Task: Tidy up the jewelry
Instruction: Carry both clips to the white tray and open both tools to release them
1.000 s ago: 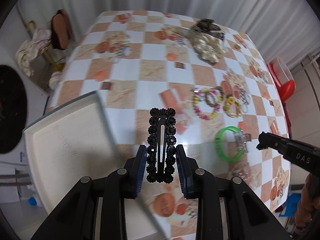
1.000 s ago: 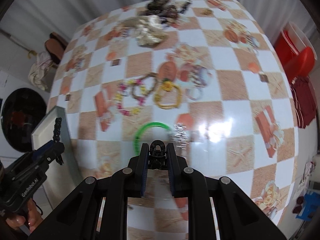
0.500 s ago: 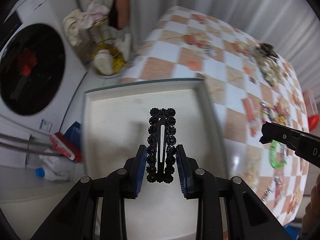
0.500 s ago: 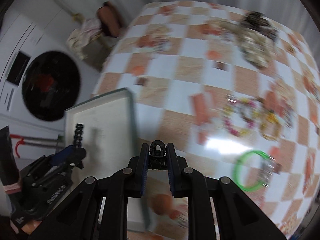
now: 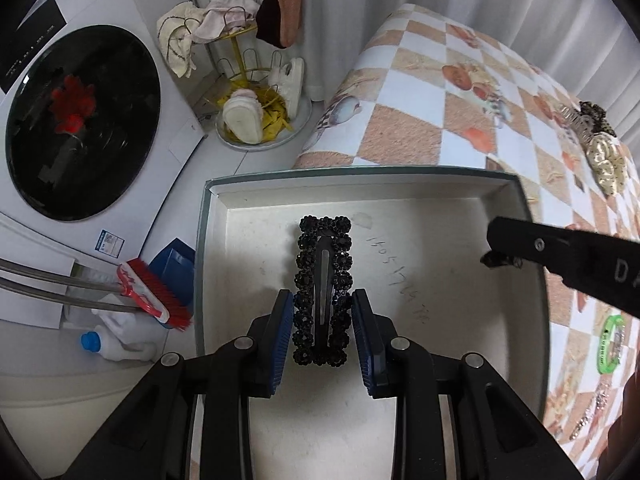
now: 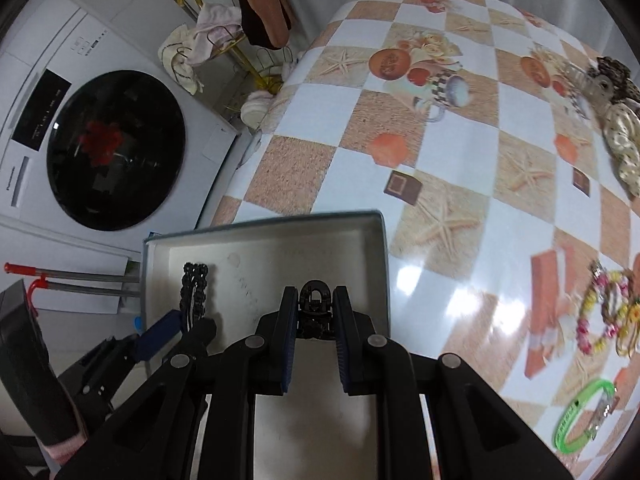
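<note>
A: How are the tongs seen over the box?

B: The left gripper (image 5: 323, 322) is clenched on a black beaded hair clip (image 5: 323, 288), held lengthwise between the blue pads above the white tray (image 5: 516, 196). The right gripper (image 6: 316, 322) is clenched on a small black clip (image 6: 315, 306), also above the tray floor, nearer its right wall.

A: What room is left at the edges?

B: The tray floor is seen bare apart from faint writing, walled on all sides by a low rim. Its far edge is set near the edge of the checked tablecloth (image 6: 460, 148); its left wall overhangs the floor beside the washing machine (image 5: 80, 120).

A: And what is found around it?

B: A green bangle (image 6: 580, 416) and beaded bracelets (image 6: 604, 312) are laid well apart on the cloth to the right. A red brush (image 5: 154, 294) and a white bottle (image 5: 116, 344) are seen below, left of the tray.
</note>
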### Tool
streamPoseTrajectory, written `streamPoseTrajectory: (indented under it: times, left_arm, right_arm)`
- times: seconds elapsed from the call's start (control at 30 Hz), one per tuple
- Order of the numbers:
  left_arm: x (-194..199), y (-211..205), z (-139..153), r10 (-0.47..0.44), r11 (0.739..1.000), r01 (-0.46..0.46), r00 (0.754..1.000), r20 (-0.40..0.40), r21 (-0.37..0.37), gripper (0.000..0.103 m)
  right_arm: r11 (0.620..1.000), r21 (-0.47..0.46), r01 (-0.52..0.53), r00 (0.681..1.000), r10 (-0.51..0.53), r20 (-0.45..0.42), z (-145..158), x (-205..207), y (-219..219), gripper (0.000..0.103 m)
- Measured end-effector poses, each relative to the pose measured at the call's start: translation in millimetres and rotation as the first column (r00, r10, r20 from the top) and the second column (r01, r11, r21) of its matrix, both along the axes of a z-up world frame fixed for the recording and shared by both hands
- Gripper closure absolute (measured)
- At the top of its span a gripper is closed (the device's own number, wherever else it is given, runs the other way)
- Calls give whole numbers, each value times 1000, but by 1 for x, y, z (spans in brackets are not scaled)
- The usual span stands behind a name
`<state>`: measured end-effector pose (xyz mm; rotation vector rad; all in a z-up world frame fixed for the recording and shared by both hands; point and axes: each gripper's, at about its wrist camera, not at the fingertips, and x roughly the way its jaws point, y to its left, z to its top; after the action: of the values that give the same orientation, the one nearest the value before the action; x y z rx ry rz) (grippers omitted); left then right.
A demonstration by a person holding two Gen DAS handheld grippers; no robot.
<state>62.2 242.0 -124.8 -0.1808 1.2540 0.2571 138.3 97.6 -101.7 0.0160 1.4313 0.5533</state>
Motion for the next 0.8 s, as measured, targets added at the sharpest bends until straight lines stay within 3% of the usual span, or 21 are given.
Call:
streamPoseTrajectory:
  times: [0.33,0.5,0.67,0.73,0.77,0.8]
  left_arm:
    - [4,-9,-8,-12,998,13,1000,-12,62,68]
    - [6,-12,-7,-8,996,11,999,-32,88,66]
    - [6,-15,-3,-2,995,7,999,-48,96,66]
    - [5,-16,-1,-1,995,6,999,-45,104,66]
    - [5,-17,1,-1,995,6,999,-45,104,63]
    - [5,-17,2,-1,995,5,999,-46,102,34]
  right_arm:
    - [999,-41,-1,1000,0,-17,-28,7,10,84]
    - [999,-38,-4,1000,3,-26,-28,8,10,82]
    - [1000,6,21,999,-21,-38,-18,12,5,57]
    - [999,20,26,999,-25,-29,-9,11,2,53]
    - [999,35,30,999,-29,-22,-2,11,-1,52]
    - [998,45,34,999,-33,-20,2,11,-2,52]
